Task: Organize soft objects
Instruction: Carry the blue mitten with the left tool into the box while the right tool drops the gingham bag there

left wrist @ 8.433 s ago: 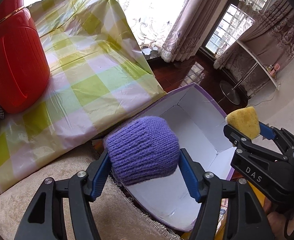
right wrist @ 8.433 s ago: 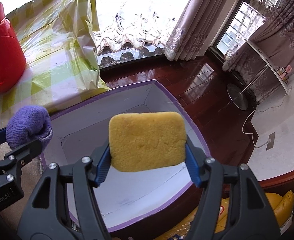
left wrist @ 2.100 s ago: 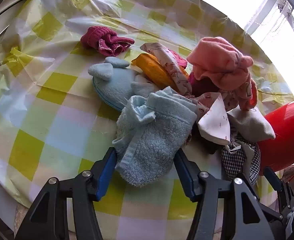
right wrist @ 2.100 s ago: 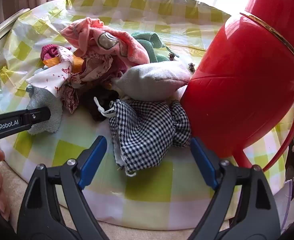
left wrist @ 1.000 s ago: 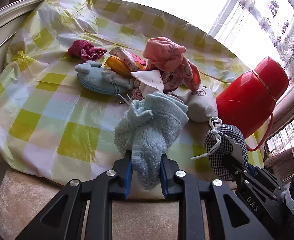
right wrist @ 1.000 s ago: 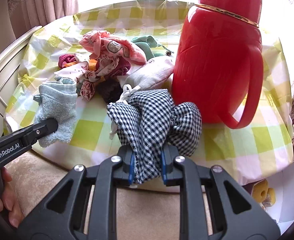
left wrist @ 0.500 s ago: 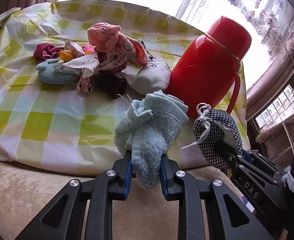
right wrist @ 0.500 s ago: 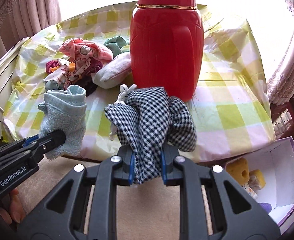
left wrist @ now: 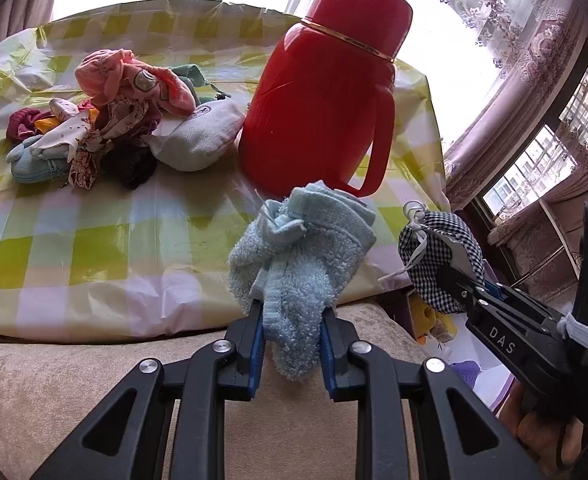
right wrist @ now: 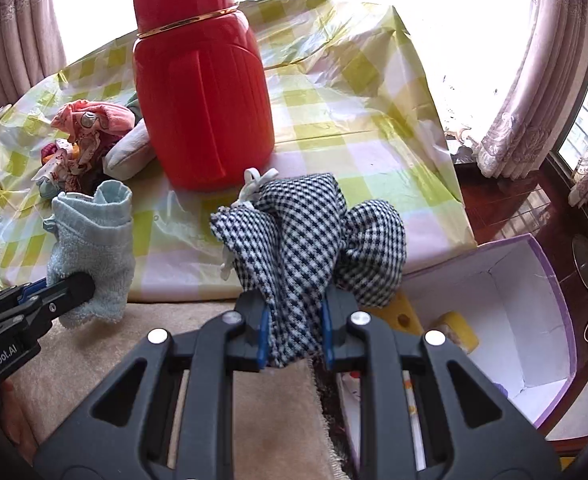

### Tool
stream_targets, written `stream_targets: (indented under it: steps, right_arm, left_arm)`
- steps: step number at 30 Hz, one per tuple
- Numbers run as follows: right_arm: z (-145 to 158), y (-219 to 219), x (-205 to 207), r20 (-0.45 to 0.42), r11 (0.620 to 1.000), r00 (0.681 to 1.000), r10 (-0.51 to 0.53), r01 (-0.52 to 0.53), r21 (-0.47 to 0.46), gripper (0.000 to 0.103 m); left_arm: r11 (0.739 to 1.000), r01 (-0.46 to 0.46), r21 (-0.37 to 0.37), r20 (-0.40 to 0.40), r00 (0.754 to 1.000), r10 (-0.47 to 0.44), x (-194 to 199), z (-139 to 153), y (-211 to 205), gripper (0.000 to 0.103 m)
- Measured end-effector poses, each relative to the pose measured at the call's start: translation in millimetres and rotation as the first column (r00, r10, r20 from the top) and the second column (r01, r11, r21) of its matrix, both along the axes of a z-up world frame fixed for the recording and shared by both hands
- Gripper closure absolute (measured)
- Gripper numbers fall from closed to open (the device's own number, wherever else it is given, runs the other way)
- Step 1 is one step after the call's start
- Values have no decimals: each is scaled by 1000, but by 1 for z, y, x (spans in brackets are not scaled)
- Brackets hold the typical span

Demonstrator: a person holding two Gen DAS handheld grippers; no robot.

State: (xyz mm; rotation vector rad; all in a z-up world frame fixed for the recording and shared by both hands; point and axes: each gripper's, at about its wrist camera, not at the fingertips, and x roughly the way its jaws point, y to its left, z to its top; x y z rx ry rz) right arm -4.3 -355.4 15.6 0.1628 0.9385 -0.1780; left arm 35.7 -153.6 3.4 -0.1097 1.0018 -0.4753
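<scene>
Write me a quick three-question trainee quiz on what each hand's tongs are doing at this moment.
1. True or false: the left tongs are shut on the light blue fuzzy sock.
2. What do the right tongs hold? A) yellow sponge B) checkered pouch C) pink hat
3. Fill in: the red thermos stands on the ____ tablecloth.

Key: 1 true; 2 B; 3 checked (yellow-green and white).

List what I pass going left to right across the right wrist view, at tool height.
Left tool with the blue fleece mitten → right tool with the checked pouch → yellow sponge → purple-edged box.
</scene>
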Motion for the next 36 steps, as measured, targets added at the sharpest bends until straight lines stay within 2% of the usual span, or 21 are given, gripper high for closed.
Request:
stream_targets:
  steps: [11, 17, 20, 22, 23, 24, 25, 26, 27, 32, 35, 36]
  right_arm:
    - [-10, -74, -39, -34, 983, 984, -174, 172, -56, 77]
    - [-13, -105, -58, -36, 963, 964, -263, 259, -74, 73]
    - [-14, -117, -65, -36, 954, 955, -293, 290, -79, 65]
    - [-15, -122, -69, -33, 949, 950, -310, 306, -79, 57]
    - [-15, -125, -71, -30, 946, 948, -317, 314, -80, 48]
    - [-15, -126, -72, -24, 943, 945, -326, 323, -86, 38]
    - [-15, -128, -74, -18, 939, 942, -335, 332, -95, 34]
    - [-14, -129, -75, -13, 935, 939, -343, 340, -104, 27]
    - [-14, -130, -75, -10, 933, 938, -346, 343, -108, 23]
    - [-15, -132, -74, -12, 935, 940, -342, 339, -99, 22]
    - [-13, -126, -74, -3, 942, 945, -326, 324, -86, 22]
    - [-12, -123, -72, 0, 944, 948, -319, 318, -84, 22]
  left_arm:
    - [982, 190, 19, -4, 982, -190, -12, 3, -73, 79]
    - [953, 302, 8, -10, 953, -302, -21, 4, -116, 79]
    - [933, 361, -2, -19, 933, -361, -32, 4, -138, 78]
    - [920, 393, -15, -26, 919, -393, -37, 3, -150, 73]
    - [912, 409, -31, -34, 911, -410, -39, 3, -155, 68]
    - [904, 426, -45, -43, 903, -427, -40, 2, -159, 59]
    - [899, 436, -50, -49, 898, -438, -40, 1, -163, 53]
    - [897, 439, -46, -51, 896, -441, -43, 2, -164, 40]
    - [899, 435, -42, -49, 898, -437, -43, 2, -164, 35]
    - [924, 381, -29, -32, 924, -381, -35, 5, -148, 29]
    - [946, 323, -26, 10, 946, -323, -29, 11, -129, 25]
    - [953, 302, -23, 28, 953, -301, -27, 13, -121, 21]
